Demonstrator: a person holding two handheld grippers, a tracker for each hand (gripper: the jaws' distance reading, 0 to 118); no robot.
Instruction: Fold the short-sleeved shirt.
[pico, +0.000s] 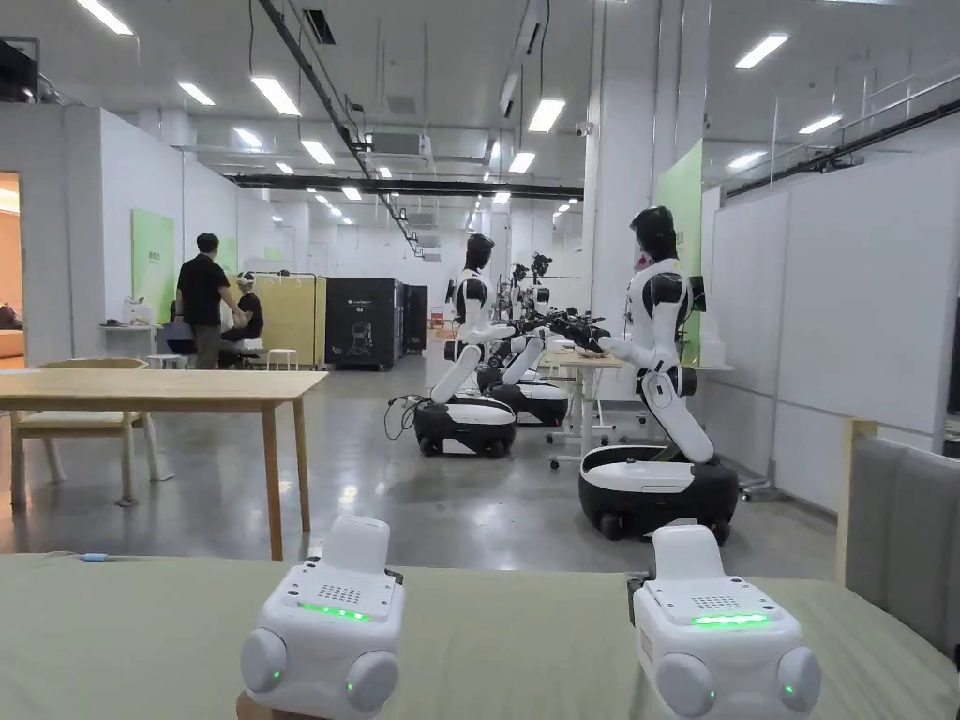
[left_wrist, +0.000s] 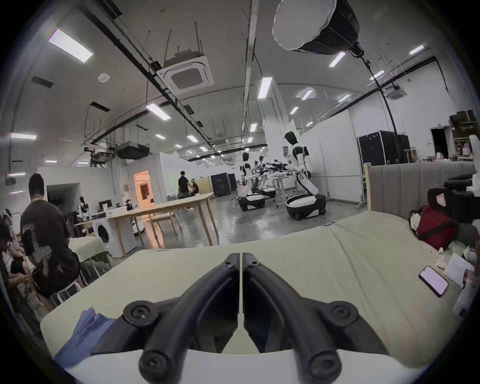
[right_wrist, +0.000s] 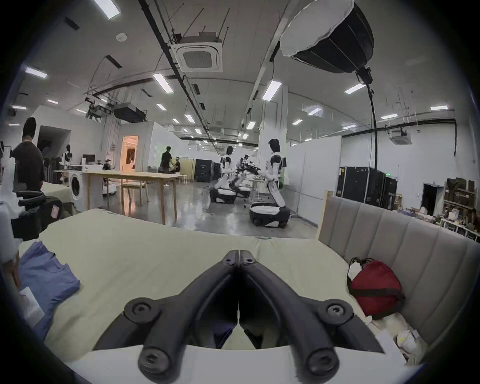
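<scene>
In the head view the left gripper (pico: 323, 628) and right gripper (pico: 717, 637) sit side by side over the pale green bed (pico: 516, 647), seen from behind, so I cannot tell there how their jaws stand. In the left gripper view its jaws are pressed together on nothing, and the blue short-sleeved shirt (left_wrist: 80, 335) lies crumpled at the bed's near left edge. In the right gripper view the jaws meet empty at the tips; the shirt (right_wrist: 48, 282), soft and wrinkled, stretches lengthwise along the bed's left edge, while a red bag (right_wrist: 375, 287) leans against the grey headboard (right_wrist: 405, 241), its contents hidden.
</scene>
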